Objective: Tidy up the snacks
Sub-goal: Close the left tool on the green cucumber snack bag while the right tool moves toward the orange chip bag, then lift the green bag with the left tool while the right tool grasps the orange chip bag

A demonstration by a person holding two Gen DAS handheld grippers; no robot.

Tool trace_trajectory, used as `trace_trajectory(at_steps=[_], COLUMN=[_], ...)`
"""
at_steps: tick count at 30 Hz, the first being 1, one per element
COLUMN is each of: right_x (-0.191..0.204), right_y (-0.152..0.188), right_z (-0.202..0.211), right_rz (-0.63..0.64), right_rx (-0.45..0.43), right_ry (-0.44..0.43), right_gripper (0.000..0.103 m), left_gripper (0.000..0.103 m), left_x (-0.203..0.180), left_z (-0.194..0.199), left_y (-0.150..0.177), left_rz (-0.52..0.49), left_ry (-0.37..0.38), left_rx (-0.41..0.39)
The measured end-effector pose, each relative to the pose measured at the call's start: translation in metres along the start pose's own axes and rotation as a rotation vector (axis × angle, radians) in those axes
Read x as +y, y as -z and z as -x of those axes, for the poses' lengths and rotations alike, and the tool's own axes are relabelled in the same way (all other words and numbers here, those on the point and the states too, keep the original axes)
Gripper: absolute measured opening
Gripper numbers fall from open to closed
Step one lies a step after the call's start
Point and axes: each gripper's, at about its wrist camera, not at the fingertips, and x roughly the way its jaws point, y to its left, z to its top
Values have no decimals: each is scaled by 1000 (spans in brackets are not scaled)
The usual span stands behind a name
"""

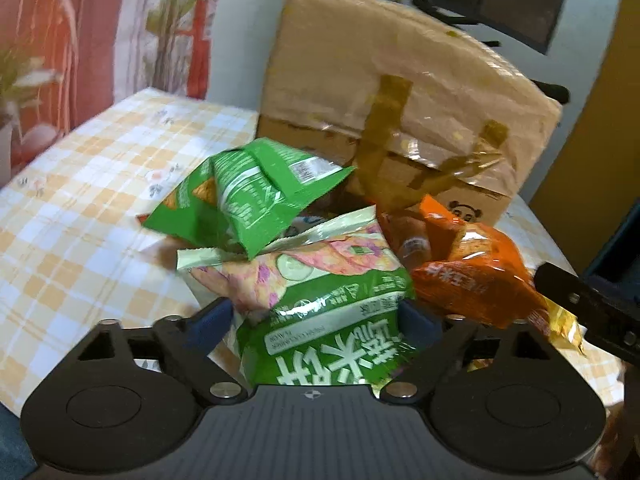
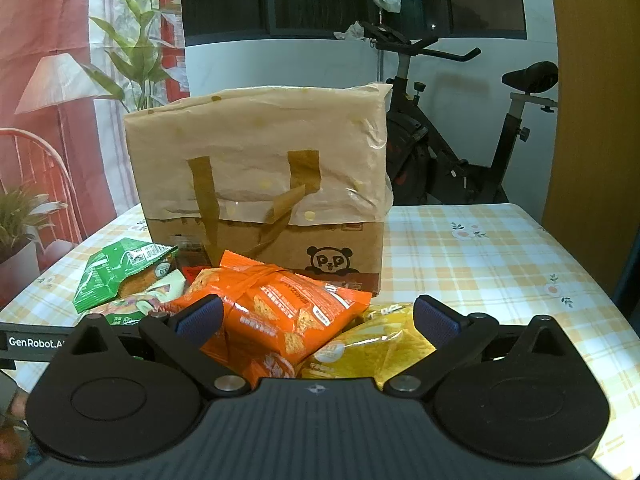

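Your left gripper [image 1: 316, 314] has its blue ribbed pads pressed into both sides of a glossy green-and-pink rice cracker bag [image 1: 320, 300], crinkling the foil between them. Your right gripper [image 2: 316, 322] stands wide apart over a shiny orange snack packet [image 2: 280, 308], touching nothing.

Take the brown insulated tote [image 2: 256, 168] as your landmark: soft, boxy, wrinkled plastic-coated top, darker straps, a panda print low on its front. All the snacks are heaped right in front of it. A folded green packet [image 1: 248, 192] lies on the cracker bag, left of the orange one; a crumpled yellow packet [image 2: 372, 344] sits under the orange one's right edge.

Everything rests on a table [image 2: 500, 264] covered in a yellow-and-white checked cloth with small flowers. Behind the tote stand an exercise bike [image 2: 460, 140], a dark window and a red curtain [image 2: 44, 20].
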Motion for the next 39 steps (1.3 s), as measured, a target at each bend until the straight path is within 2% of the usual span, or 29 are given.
trace_trajectory(at_steps=[3, 11, 13, 15, 18, 23, 25, 26, 30, 34, 39], right_x=[2, 3, 3, 3, 3, 4, 3, 3, 3, 4, 4], right_y=[2, 1, 1, 1, 2, 3, 3, 3, 5, 6, 5], right_z=[0, 2, 2, 3, 4, 5, 5, 5, 3, 4, 4], right_rz=[7, 5, 1, -3, 0, -1, -3, -4, -12, -12, -17], right_rx=[-8, -25, -25, -26, -28, -28, -26, -25, -16, -16, -21], right_ry=[-3, -5, -7, -9, -14, -14, -15, -15, -18, -23, -29], right_gripper=[103, 103, 103, 103, 103, 103, 103, 103, 103, 103, 103], left_gripper=[75, 73, 76, 86, 98, 101, 98, 91, 80, 79, 79], left_x=[-9, -7, -4, -1, 10, 30, 34, 36, 27, 17, 14], left_z=[6, 13, 12, 6, -6, -22, -23, -23, -10, 7, 34], left_y=[1, 2, 2, 3, 5, 9, 10, 11, 8, 10, 6], left_rz=[-59, -72, -55, -35, 40, 133, 159, 167, 112, 28, -31], left_ry=[-7, -15, -14, -24, 2, 40, 71, 91, 108, 62, -4], left_rx=[-29, -15, -9, 3, 25, 26, 35, 36, 30, 17, -61])
